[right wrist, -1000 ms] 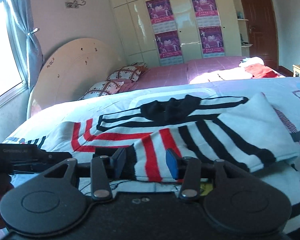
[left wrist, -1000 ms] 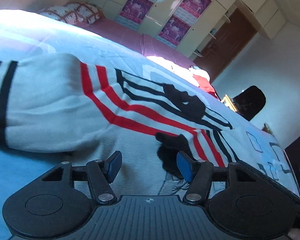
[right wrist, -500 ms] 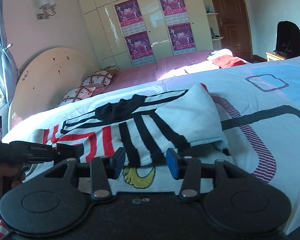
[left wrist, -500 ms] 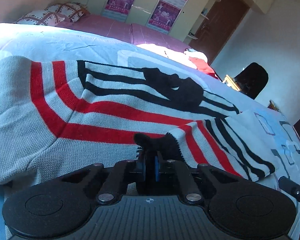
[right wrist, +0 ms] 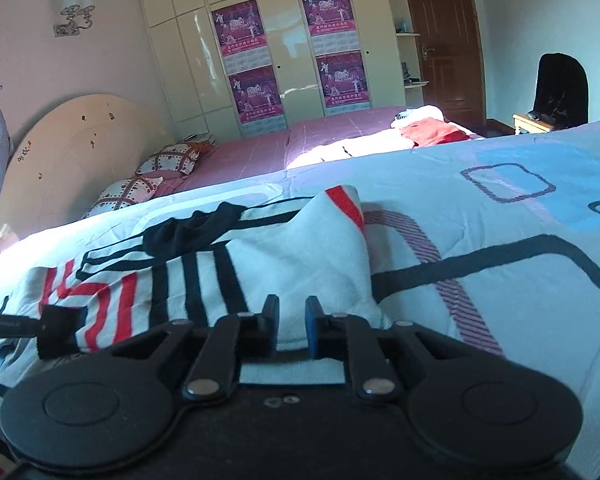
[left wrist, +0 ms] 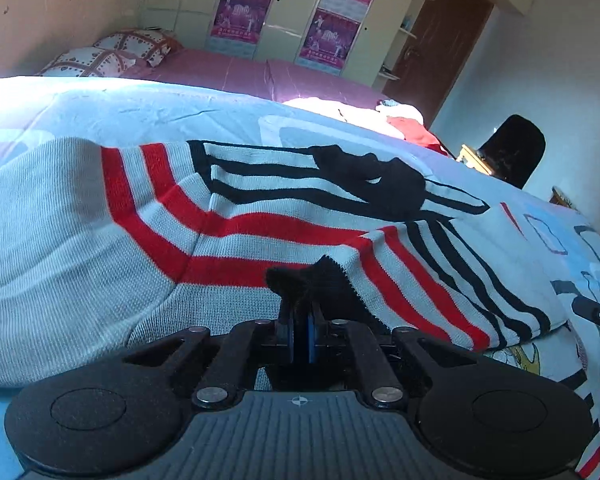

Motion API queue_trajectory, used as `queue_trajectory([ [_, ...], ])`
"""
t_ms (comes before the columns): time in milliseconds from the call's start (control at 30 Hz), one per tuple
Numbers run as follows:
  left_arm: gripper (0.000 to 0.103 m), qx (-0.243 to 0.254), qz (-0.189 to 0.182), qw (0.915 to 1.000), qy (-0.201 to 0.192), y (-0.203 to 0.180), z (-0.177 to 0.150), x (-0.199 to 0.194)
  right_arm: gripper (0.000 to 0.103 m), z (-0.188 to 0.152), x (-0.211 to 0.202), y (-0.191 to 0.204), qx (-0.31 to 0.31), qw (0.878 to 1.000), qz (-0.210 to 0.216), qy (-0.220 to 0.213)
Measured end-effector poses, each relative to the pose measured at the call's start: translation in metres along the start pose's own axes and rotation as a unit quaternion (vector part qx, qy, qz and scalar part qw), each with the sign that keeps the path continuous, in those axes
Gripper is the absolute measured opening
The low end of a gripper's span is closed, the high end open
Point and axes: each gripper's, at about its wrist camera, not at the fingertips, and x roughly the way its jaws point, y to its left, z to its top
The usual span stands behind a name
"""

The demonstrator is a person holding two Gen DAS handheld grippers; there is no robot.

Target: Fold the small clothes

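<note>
Two views. Left wrist: your left gripper (left wrist: 299, 334) has its jaws pinched tight on the black cuff (left wrist: 304, 280) of the striped sweater (left wrist: 100, 232) lying on the quilt (left wrist: 160, 112). Right wrist: your right gripper (right wrist: 292, 330) stands narrowly parted, with the sweater's white folded sleeve (right wrist: 312, 264) lying between the pads, ungripped.

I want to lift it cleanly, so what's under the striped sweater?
The striped sweater lies on the patterned bedspread, seen all around it. Whatever sits directly beneath is covered. The left gripper pinches its black cuff.
</note>
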Motion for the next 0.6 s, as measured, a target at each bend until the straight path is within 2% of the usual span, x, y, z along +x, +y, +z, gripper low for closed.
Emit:
queue_trajectory([
  [67,0.006,-0.007,0.004,0.9999,-0.008,0.0,-0.003,0.001,0.013,-0.003,0.027,-0.007,-0.025,0.998,-0.034,0.039],
  [100,0.006,-0.009,0.007,0.9998,-0.013,0.0,-0.004,0.001,0.009,-0.011,0.041,-0.016,-0.028,0.996,-0.033,0.073],
  [133,0.006,-0.009,0.012,0.9997,-0.018,-0.002,-0.005,0.0,0.006,-0.013,0.04,-0.018,-0.034,0.997,-0.022,0.063],
  [200,0.006,-0.002,0.017,0.9997,-0.018,-0.005,-0.007,0.001,0.006,-0.008,0.036,-0.018,-0.044,0.996,-0.018,0.07],
  [267,0.006,0.001,0.02,0.9996,-0.017,-0.005,-0.007,0.003,0.014,-0.001,0.018,-0.013,-0.042,0.999,0.01,0.031],
  [300,0.006,0.001,0.021,0.9996,-0.018,-0.005,-0.008,0.003,0.014,0.001,0.014,-0.008,-0.054,0.998,0.03,0.02],
  [333,0.006,-0.001,0.023,0.9996,-0.019,-0.005,-0.008,0.003,0.015,-0.001,0.015,-0.002,-0.073,0.996,0.04,0.025],
  [400,0.006,-0.002,0.028,0.9993,-0.023,-0.006,-0.009,0.001,0.013,-0.015,0.039,0.005,-0.131,0.987,0.016,0.087],
  [433,0.006,-0.004,0.031,0.9992,-0.024,-0.006,-0.009,0.001,0.013,-0.018,0.039,0.001,-0.133,0.988,0.024,0.07],
  [533,0.006,-0.002,0.038,0.9992,-0.015,-0.007,-0.008,0.004,0.01,-0.006,0.042,-0.01,-0.102,0.992,0.043,0.065],
  [600,0.006,0.007,0.044,0.999,-0.009,-0.011,-0.006,0.007,0.012,0.005,0.047,-0.018,-0.087,0.994,0.052,0.043],
])
